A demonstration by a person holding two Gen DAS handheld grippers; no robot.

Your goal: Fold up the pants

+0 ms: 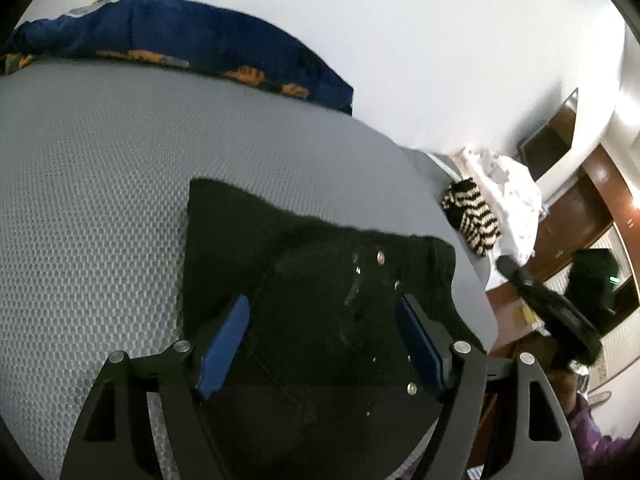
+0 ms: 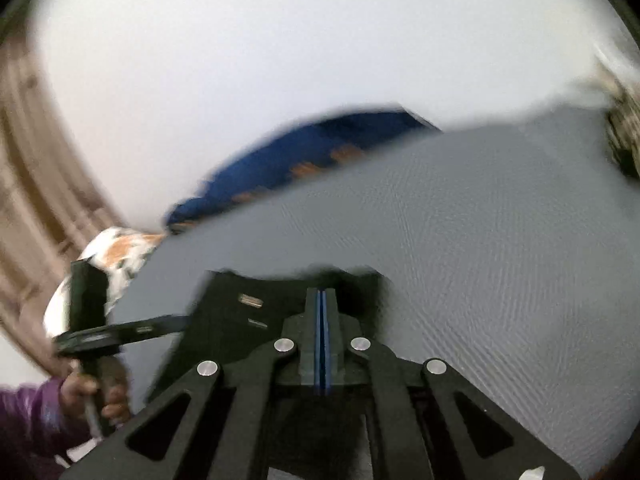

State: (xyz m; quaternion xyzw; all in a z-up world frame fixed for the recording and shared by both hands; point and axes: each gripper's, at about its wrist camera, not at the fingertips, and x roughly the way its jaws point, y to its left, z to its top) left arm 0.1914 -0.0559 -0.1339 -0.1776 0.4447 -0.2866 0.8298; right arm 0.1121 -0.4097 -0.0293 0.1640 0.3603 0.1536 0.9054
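On left view, tongs [image 1: 324, 312] gape over pants [image 1: 320, 280]; right's [image 2: 322, 300] — closed.

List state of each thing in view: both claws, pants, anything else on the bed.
left claw: open, over the pants
right claw: shut, pads together, nothing visibly between them
black pants: folded, flat on grey mattress
blue blanket: bunched at far edge
striped garment: crumpled at mattress edge
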